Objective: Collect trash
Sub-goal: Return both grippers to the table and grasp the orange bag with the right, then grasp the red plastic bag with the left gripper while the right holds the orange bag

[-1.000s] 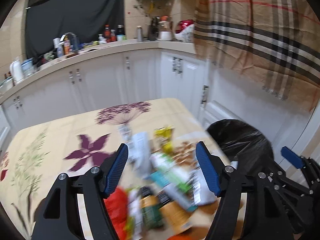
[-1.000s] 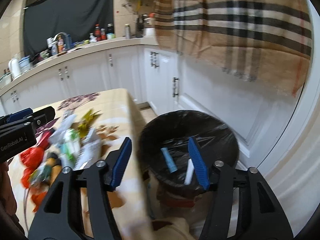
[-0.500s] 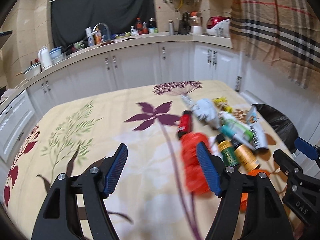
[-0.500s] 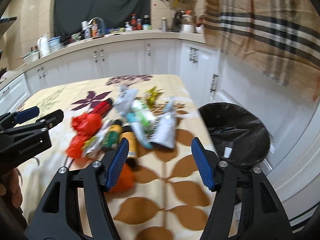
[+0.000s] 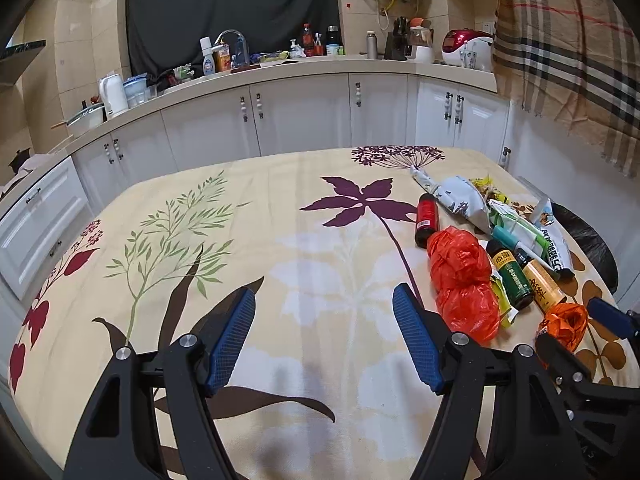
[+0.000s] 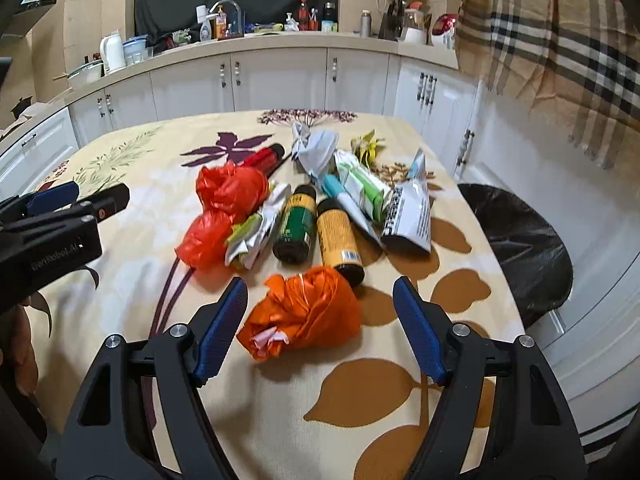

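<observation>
A pile of trash lies on the flowered tablecloth (image 5: 192, 248): a crumpled orange bag (image 6: 308, 316), a red plastic bag (image 6: 228, 200), a green-label bottle (image 6: 294, 224), a yellow-label bottle (image 6: 338, 236), a red bottle (image 6: 262, 158) and several wrappers and pouches (image 6: 410, 212). My right gripper (image 6: 320, 292) hovers over the orange bag, which lies between its fingers untouched while the jaws are opening. My left gripper (image 5: 322, 300) stands open over bare cloth, left of the red bag (image 5: 460, 268). The black-lined trash bin (image 6: 520, 240) sits beside the table's right edge.
White kitchen cabinets (image 5: 300, 112) and a cluttered counter run behind the table. A plaid cloth (image 6: 560, 48) hangs at upper right above the bin. A person's hand (image 6: 16, 344) holds the left gripper at the left edge of the right wrist view.
Both grippers swung left, away from the bin. The right one went from above the bin to the orange bag and its jaws widened. The left one left the pile for bare cloth.
</observation>
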A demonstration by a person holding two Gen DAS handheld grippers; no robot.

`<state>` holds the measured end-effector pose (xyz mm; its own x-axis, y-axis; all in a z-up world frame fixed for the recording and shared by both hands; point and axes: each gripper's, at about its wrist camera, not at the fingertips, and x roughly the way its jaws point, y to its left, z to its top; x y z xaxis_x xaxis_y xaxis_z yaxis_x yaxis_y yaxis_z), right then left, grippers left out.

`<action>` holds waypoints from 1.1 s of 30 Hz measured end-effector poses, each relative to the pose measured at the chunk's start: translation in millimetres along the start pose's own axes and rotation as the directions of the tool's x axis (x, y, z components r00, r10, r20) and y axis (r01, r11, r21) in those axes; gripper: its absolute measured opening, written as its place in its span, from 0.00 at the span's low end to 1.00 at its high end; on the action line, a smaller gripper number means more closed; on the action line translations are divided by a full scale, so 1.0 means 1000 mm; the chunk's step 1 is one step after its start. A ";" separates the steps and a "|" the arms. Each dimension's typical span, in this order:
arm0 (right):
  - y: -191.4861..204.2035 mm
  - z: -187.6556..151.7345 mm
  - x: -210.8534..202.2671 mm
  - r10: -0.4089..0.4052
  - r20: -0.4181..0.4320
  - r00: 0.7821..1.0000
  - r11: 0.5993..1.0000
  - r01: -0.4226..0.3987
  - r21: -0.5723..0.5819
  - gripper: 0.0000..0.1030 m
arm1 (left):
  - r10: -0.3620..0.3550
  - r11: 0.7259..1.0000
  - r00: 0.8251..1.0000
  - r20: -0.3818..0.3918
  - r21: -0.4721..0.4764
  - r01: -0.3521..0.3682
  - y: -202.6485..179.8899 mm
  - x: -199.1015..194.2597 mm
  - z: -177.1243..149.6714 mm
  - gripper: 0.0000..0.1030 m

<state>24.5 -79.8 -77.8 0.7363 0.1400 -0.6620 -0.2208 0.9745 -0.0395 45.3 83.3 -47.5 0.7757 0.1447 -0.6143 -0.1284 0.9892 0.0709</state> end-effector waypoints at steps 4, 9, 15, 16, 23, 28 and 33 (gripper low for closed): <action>-0.001 -0.003 0.001 0.003 -0.011 1.000 1.000 -0.003 -0.002 0.60 | -0.014 1.000 1.000 -0.003 -0.001 0.014 -0.003 0.001 -0.001 0.67; -0.003 -0.005 0.002 0.016 -0.017 1.000 1.000 -0.017 -0.005 0.51 | -0.031 1.000 0.999 -0.008 0.000 0.031 -0.008 0.001 -0.002 0.67; -0.008 -0.005 -0.012 0.015 0.010 1.000 1.000 -0.015 0.000 0.50 | -0.064 0.998 0.998 -0.015 0.004 0.064 -0.013 0.001 -0.002 0.67; -0.009 -0.005 -0.016 0.012 0.020 1.000 1.000 -0.012 0.003 0.50 | -0.074 0.997 0.997 -0.016 0.003 0.074 -0.015 0.001 -0.002 0.67; -0.032 0.008 -0.029 -0.052 0.075 0.996 0.999 0.050 0.018 0.50 | -0.146 0.989 0.989 -0.029 0.000 0.146 -0.032 0.005 0.007 0.67; -0.057 0.015 -0.022 -0.081 0.077 0.994 0.995 0.077 0.062 0.50 | -0.164 0.986 0.985 -0.045 0.003 0.164 -0.046 0.014 0.016 0.67; -0.075 0.022 -0.016 -0.092 0.081 0.992 0.992 0.085 0.089 0.50 | -0.176 0.984 0.982 -0.072 0.002 0.176 -0.056 0.028 0.025 0.67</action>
<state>43.2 -151.7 -47.9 0.8031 0.0637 -0.5925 -0.1000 0.9946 -0.0286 89.5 32.6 -49.2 0.7395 -0.0335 -0.6723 0.0119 0.9993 -0.0367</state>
